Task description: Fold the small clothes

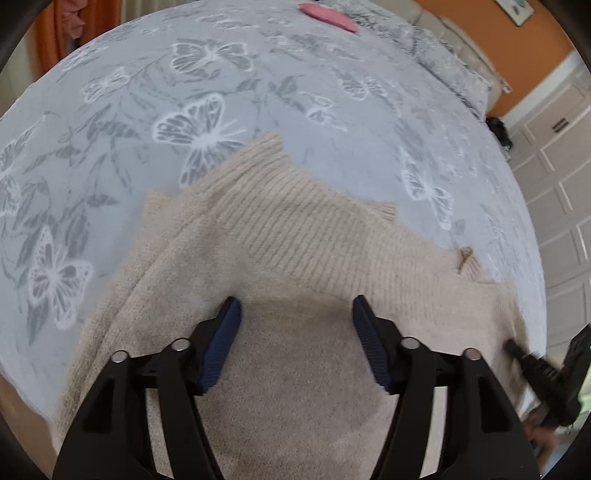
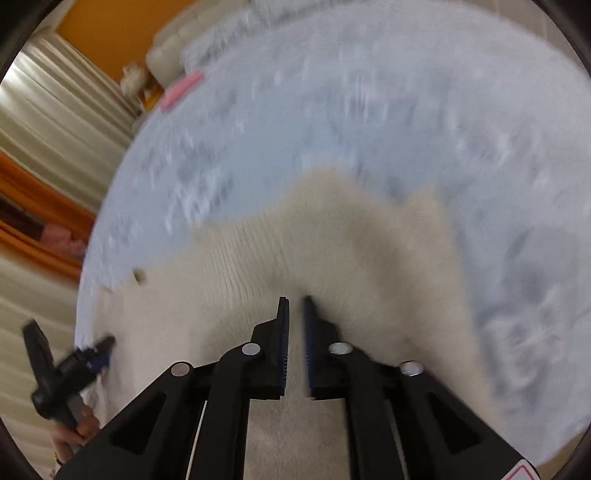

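Beige knit sweater under both tongs, left tongs spread wide, right tongs nearly closed, grip unclear.

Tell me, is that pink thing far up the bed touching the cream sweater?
Apart. The left wrist view shows the pink item near the far edge of the butterfly bedspread, with a wide stretch of bare bedspread between it and the cream sweater.

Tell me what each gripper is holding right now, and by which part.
The left gripper holds nothing: its jaws stand wide apart above the beige sweater. The right gripper is nearly closed over the sweater, but blur hides whether it pinches any fabric.
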Demonstrator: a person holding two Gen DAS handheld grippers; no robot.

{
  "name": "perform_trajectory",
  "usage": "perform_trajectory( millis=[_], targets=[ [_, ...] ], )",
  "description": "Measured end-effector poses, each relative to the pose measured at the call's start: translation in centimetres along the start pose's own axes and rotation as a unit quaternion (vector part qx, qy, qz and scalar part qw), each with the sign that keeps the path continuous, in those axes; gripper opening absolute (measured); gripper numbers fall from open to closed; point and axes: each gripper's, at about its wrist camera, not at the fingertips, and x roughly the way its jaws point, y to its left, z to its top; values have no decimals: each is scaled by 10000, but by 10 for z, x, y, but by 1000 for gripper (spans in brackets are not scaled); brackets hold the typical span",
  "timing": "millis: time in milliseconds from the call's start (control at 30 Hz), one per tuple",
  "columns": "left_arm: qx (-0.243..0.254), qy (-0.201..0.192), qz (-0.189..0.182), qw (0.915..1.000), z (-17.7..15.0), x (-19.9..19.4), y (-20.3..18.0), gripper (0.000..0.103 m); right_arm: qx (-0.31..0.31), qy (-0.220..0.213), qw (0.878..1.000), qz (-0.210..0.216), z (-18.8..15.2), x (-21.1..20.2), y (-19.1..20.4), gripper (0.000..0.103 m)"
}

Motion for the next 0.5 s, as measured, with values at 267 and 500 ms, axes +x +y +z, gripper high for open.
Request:
perform_trajectory(
  millis=[267, 500],
  targets=[
    [851, -631, 233, 9941, -24, -1, -21, 87, -116, 417, 9984, -352, 29, 34, -30, 32],
    [811, -695, 92, 9942, -24, -1, -17, 92, 319, -386, 9978, -427, 24, -10, -54, 7]
  ],
)
